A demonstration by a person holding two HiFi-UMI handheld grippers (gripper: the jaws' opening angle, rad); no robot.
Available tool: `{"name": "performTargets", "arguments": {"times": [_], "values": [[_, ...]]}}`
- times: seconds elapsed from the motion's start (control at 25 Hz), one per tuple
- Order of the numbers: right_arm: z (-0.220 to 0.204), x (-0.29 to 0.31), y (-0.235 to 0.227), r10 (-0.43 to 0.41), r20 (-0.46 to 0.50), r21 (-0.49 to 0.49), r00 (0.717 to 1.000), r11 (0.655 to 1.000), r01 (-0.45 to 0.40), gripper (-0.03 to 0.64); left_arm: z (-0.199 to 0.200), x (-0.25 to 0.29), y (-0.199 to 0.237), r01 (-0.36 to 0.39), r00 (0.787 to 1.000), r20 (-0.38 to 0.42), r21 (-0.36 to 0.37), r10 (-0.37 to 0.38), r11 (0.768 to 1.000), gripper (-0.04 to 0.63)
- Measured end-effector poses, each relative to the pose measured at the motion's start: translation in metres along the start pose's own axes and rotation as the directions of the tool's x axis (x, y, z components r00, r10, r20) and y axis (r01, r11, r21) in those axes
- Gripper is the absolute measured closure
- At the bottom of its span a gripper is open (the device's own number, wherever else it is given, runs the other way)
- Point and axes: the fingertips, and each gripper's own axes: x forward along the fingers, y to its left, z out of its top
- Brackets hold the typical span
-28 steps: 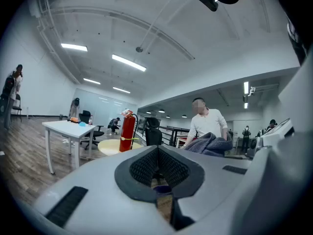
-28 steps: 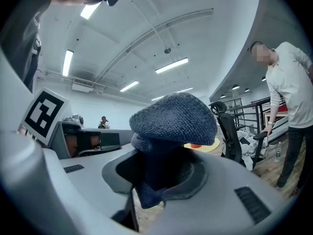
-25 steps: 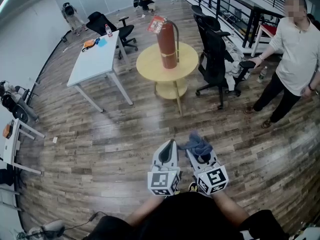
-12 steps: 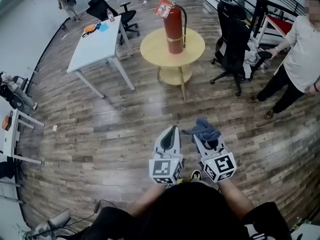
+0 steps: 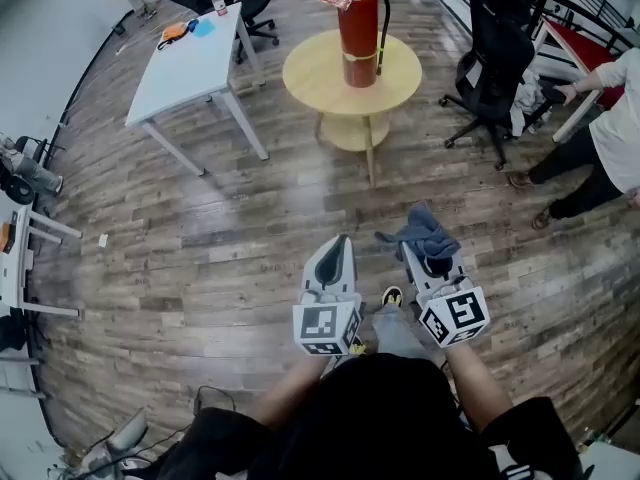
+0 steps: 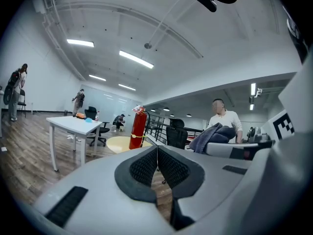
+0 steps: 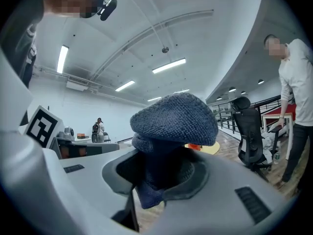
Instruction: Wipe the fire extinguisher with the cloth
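Observation:
A red fire extinguisher (image 5: 359,23) with a black hose and a tag stands upright on a round yellow table (image 5: 311,73) far ahead of me; the left gripper view also catches the extinguisher (image 6: 138,129) in the distance. My right gripper (image 5: 421,243) is shut on a bunched blue-grey cloth (image 5: 422,231), which fills the right gripper view as a folded cloth (image 7: 173,124) between the pads. My left gripper (image 5: 338,247) is shut with nothing in it, its pads (image 6: 157,166) pressed together. Both grippers are held low over the wooden floor, well short of the table.
A white table (image 5: 190,63) stands at the back left with small items on it. Black office chairs (image 5: 490,68) sit right of the round table, and a person in a white shirt (image 5: 615,118) stands at the right edge. Railings run along the back right.
The view has tilted and closed in: the round table and extinguisher sit higher and nearer. Both grippers stay side by side, the cloth still held in the right one.

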Motion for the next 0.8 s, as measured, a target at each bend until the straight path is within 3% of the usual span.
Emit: {"name": "performTargets", "arguments": {"times": [0.2, 0.48, 0.8], "values": [[0.001, 0.044, -0.042, 0.021, 0.029, 0.0, 0.999, 1.0, -0.021, 0.509, 0.0, 0.061, 0.013, -0.01, 1.0, -0.005, 0.001, 0.01, 1.0, 0.572], [0.005, 0.125, -0.144, -0.003, -0.02, 0.006, 1.0, 1.0, 0.003, 0.509, 0.017, 0.182, 0.016, -0.023, 1.0, -0.01, 0.022, 0.023, 0.999, 0.572], [0.023, 0.201, -0.221, 0.051, -0.014, 0.018, 0.999, 0.999, -0.05, 0.509, 0.034, 0.291, 0.026, -0.07, 0.997, -0.011, 0.04, 0.071, 0.997, 0.572]]}}
